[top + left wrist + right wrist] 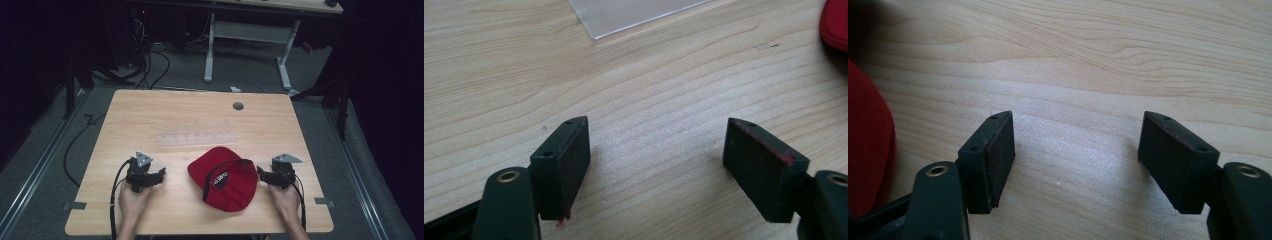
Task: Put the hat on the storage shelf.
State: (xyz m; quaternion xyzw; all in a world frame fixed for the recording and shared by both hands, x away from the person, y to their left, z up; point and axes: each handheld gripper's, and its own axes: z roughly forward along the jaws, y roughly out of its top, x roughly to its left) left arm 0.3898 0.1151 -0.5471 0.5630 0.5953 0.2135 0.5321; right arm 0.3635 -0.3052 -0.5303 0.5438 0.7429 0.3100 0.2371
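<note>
A light wooden tabletop carries a red fabric baseball cap at lower centre. Left gripper flanks it lower left, right gripper lower right, fingers wide on both, holding nothing. A clear plastic strip lies above.

Each hand carried a black gripper: the left gripper and the right gripper each bore a grey three-cornered plate on top and trailed a black cable back along the forearm. The forearms were bare, with no sleeves. Close up, the jaws were blocky black pads with small screw holes along the top edge, brass-ringed holes at their bases, and reddish traces on the left gripper's pads.
</note>
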